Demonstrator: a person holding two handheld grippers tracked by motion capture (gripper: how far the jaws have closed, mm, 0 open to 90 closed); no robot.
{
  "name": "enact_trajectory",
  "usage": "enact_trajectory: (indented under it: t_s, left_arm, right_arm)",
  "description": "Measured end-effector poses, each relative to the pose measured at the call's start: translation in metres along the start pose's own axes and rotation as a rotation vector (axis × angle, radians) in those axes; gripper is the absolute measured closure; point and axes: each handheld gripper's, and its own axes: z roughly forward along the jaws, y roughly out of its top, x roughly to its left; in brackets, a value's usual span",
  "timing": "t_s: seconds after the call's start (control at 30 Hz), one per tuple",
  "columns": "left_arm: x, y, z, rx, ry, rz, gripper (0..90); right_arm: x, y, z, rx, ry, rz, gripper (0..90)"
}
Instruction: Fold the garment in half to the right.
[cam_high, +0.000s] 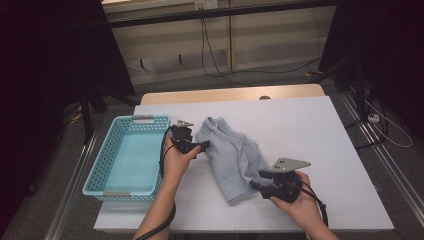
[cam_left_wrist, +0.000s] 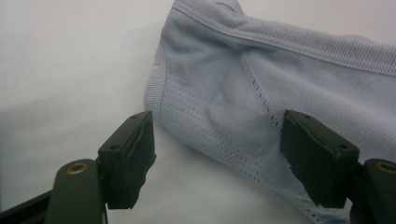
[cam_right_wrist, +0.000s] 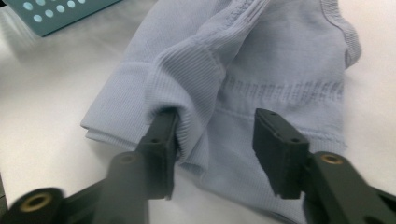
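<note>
A pale blue ribbed garment (cam_high: 230, 155) lies crumpled on the white table (cam_high: 320, 130), running from centre toward the front. My left gripper (cam_high: 202, 146) sits at its upper left edge, next to the basket. In the left gripper view its jaws (cam_left_wrist: 217, 140) stand apart over the mesh-patterned edge of the garment (cam_left_wrist: 261, 84), pressing on nothing. My right gripper (cam_high: 260, 179) is at the garment's lower right end. In the right gripper view its jaws (cam_right_wrist: 215, 135) are apart. The left one is tucked under a thick fold of the garment (cam_right_wrist: 261, 60), and the right one rests clear above the cloth.
A light blue perforated plastic basket (cam_high: 100, 165) stands at the table's left side, with nothing in it; its corner (cam_right_wrist: 51, 14) appears in the right gripper view. The table's right half is bare white. Cables trail across the floor beyond the far edge.
</note>
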Motion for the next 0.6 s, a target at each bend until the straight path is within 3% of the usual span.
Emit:
enact_trajectory:
  t_s: [0.23,0.4,0.53,0.57,0.6]
  left_arm:
    - [-0.0005,-0.0027,0.0010,0.004,0.004,0.004,26.9]
    - [-0.0003,-0.0031,0.0010,0.001,0.005,0.004,26.9]
    - [-0.0019,-0.0032,0.0016,-0.002,0.009,0.007,27.0]
    - [-0.0021,-0.0029,0.0013,0.003,0.007,0.010,27.0]
    - [-0.0023,-0.0028,0.0013,0.004,0.011,0.015,27.0]
  right_arm:
    - [0.0049,0.0054,0.0051,0.008,-0.004,-0.015,35.5]
    - [0.0080,0.0068,0.0070,0.007,0.000,-0.033,35.2]
    - [0.0064,0.0074,0.0045,-0.021,-0.002,-0.032,46.3]
    - [0.0058,0.0077,0.0037,-0.024,-0.010,-0.032,53.7]
    - [0.0053,0.0078,0.0023,-0.025,-0.003,-0.041,71.1]
